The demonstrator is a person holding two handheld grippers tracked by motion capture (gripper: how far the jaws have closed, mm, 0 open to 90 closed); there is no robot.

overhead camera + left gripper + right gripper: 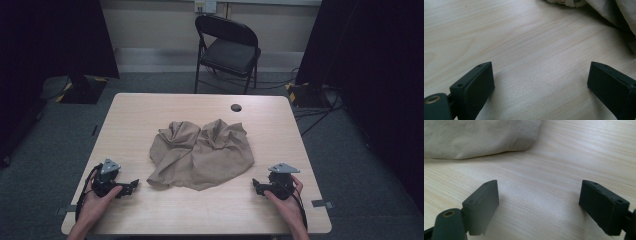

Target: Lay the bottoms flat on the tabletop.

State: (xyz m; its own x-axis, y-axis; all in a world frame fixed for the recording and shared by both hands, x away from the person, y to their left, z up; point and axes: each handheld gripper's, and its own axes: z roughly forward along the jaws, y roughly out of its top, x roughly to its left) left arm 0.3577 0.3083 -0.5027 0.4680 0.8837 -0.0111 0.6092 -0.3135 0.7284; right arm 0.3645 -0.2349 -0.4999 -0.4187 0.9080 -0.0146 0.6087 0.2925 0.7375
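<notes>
Just starting: sitting with left gripper (133, 187) and right gripper (256, 185) both gaping, empty, flanking untouched crumpled tan cloth (201, 153) on bench (150, 112).

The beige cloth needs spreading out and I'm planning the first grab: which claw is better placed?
Left, slightly. The left claw sits open beside the beige cloth's near corner; the right claw, also open, has more bare table between.

The left gripper (134, 185) sits low at the near left, jaws spread wide, pointing right. The right gripper (255, 184) mirrors it at the near right, jaws wide, pointing left.
</notes>
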